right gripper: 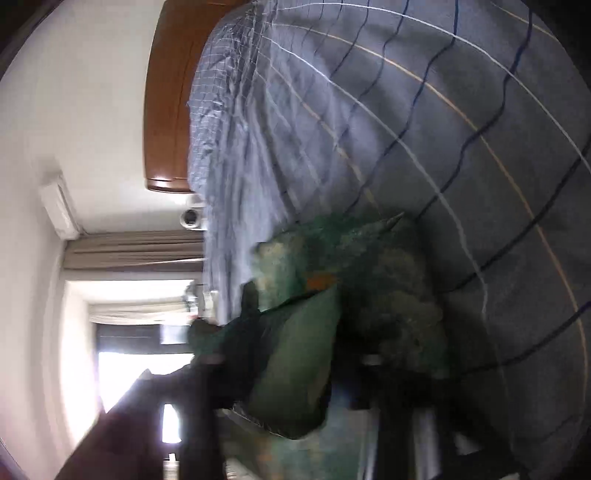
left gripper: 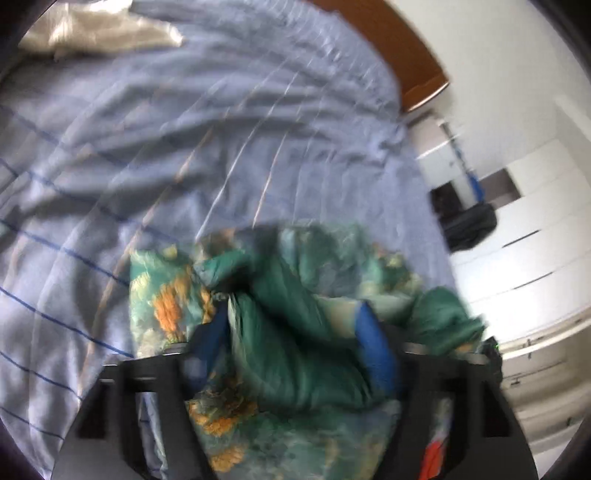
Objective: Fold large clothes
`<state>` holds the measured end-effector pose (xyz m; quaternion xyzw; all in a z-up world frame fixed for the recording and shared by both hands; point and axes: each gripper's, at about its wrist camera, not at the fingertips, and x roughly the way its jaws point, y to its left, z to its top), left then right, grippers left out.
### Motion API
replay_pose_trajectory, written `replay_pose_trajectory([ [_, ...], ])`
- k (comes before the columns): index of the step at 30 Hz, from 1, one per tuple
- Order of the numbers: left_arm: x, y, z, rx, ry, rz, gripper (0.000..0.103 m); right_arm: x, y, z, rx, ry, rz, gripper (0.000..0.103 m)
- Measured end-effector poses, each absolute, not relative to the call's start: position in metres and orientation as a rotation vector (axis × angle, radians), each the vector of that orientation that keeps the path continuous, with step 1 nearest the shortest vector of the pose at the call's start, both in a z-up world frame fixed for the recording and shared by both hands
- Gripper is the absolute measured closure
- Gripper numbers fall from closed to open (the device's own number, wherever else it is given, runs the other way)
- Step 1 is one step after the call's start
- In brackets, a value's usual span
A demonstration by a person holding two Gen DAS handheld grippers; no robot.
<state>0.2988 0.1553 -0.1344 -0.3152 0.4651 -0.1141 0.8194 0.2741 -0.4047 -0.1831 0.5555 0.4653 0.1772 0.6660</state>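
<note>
A green garment with orange and pale floral print (left gripper: 280, 295) lies bunched on the bed. My left gripper (left gripper: 295, 332) has its blue fingers (left gripper: 373, 343) on either side of a thick green fold, closed on it. In the right wrist view the same garment (right gripper: 332, 295) fills the lower middle, and my right gripper (right gripper: 295, 369) holds a plain green fold between its dark fingers. Both views are blurred by motion.
The bed is covered by a light blue sheet with thin blue and tan stripes (left gripper: 184, 147). A wooden headboard (right gripper: 166, 110) stands at its far end. White drawers and a dark bag (left gripper: 469, 225) stand beside the bed. A beige cloth (left gripper: 99, 33) lies at the far left.
</note>
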Motion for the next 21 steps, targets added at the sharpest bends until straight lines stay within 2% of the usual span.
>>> replay_pose_trajectory([
  [1,0.296,0.158,-0.125,-0.663,0.961,-0.242,0.005,0.272,-0.411,-0.175,1.281,1.033,0.399,0.030],
  [3,0.287,0.166,-0.110,-0.646,0.917,-0.269,0.004,0.269,-0.423,-0.159,1.283,0.989,0.384,0.023],
  [6,0.276,0.168,-0.107,-0.545,0.926,-0.295,0.002,0.269,-0.429,-0.124,1.083,0.944,0.378,0.023],
  [9,0.282,0.154,-0.132,-0.433,1.006,-0.268,0.002,0.269,-0.405,-0.099,0.689,0.962,0.341,0.023],
  [11,0.292,0.142,-0.155,-0.383,1.067,-0.236,0.003,0.277,-0.379,-0.100,0.480,0.988,0.332,0.023],
  [14,0.311,0.121,-0.177,-0.367,1.099,-0.176,0.006,0.294,-0.354,-0.119,0.369,1.051,0.311,0.023],
  [15,0.315,0.116,-0.177,-0.361,1.093,-0.164,0.025,0.298,-0.350,-0.129,0.380,1.079,0.304,0.029],
  [16,0.319,0.110,-0.176,-0.346,1.093,-0.145,0.043,0.299,-0.346,-0.135,0.397,1.104,0.317,0.051],
  [17,0.322,0.107,-0.173,-0.328,1.105,-0.099,0.081,0.301,-0.340,-0.136,0.375,1.121,0.308,0.069],
  [18,0.323,0.108,-0.167,-0.332,1.102,-0.074,0.086,0.303,-0.336,-0.133,0.342,1.116,0.289,0.087],
  [21,0.322,0.118,-0.136,-0.344,0.997,-0.067,0.092,0.297,-0.334,-0.094,0.284,1.004,0.273,0.090],
])
